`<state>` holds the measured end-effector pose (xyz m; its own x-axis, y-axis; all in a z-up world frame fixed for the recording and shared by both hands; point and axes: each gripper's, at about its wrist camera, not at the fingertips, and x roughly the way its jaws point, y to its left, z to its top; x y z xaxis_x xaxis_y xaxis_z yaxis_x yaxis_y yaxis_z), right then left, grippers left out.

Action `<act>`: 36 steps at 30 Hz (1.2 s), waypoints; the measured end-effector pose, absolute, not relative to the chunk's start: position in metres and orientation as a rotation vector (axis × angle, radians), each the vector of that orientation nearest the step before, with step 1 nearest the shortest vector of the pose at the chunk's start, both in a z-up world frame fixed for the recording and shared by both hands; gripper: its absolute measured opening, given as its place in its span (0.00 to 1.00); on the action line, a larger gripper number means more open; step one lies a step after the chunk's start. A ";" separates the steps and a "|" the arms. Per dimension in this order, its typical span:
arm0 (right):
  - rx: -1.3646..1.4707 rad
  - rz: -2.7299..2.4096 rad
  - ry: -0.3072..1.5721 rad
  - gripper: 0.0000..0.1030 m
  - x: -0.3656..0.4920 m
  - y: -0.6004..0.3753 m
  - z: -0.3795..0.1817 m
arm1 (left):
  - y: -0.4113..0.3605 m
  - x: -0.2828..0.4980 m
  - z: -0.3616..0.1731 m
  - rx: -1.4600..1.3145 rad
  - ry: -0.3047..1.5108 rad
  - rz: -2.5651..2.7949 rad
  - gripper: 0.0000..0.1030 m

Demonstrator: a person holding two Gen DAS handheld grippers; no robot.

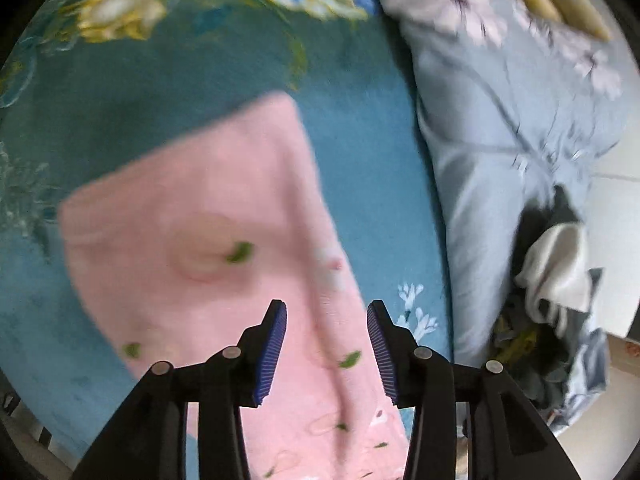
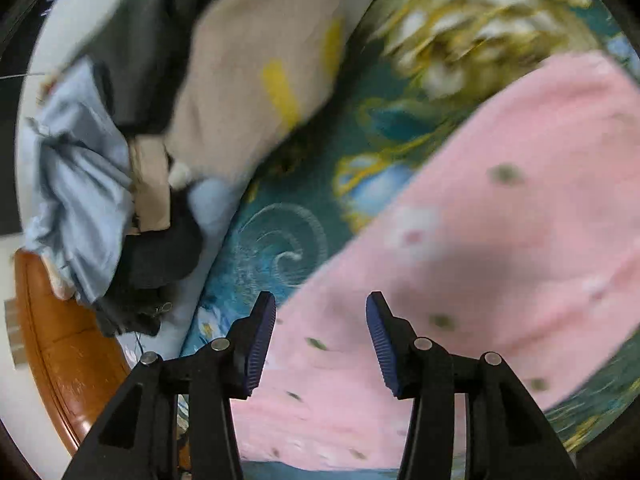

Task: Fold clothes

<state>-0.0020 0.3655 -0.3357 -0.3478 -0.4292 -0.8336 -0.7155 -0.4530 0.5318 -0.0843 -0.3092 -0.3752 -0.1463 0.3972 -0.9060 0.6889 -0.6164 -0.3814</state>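
Note:
A pink garment (image 1: 192, 216) with small green leaf prints lies flat on a teal floral bedspread (image 1: 372, 184). My left gripper (image 1: 326, 308) is open and empty, above the garment's right edge. The same pink garment fills the right half of the right wrist view (image 2: 500, 240). My right gripper (image 2: 320, 300) is open and empty, above the garment's left edge. Both views are blurred by motion.
A light blue flowered quilt (image 1: 500, 128) is bunched to the right of the garment, with dark and white clothes (image 1: 556, 264) beside it. In the right wrist view a beige pillow (image 2: 256, 80), blue and dark clothes (image 2: 88, 200) and a wooden bed frame (image 2: 52, 340) lie left.

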 end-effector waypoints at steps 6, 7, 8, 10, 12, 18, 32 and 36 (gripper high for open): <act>-1.735 1.692 1.320 0.47 -0.038 0.344 -0.358 | -0.280 -0.106 -0.392 1.954 1.062 -1.774 0.45; -1.735 1.658 1.292 0.47 -0.039 0.345 -0.361 | -0.279 -0.107 -0.394 1.959 1.049 -1.764 0.45; -1.737 1.640 1.282 0.47 -0.038 0.346 -0.363 | -0.278 -0.107 -0.396 1.965 1.036 -1.754 0.45; -1.749 1.590 1.262 0.45 -0.035 0.348 -0.370 | -0.276 -0.107 -0.399 1.973 1.014 -1.738 0.43; -1.769 1.550 1.251 0.34 -0.031 0.350 -0.379 | -0.276 -0.106 -0.401 1.975 1.004 -1.725 0.42; -1.774 1.513 1.308 0.06 -0.010 0.362 -0.393 | -0.285 -0.097 -0.396 1.952 1.004 -1.746 0.15; -1.656 1.737 1.448 0.00 -0.006 0.420 -0.356 | -0.284 -0.099 -0.387 1.916 1.051 -1.805 0.05; -1.754 1.701 1.392 0.00 -0.005 0.406 -0.362 | -0.279 -0.096 -0.387 1.914 1.028 -1.814 0.05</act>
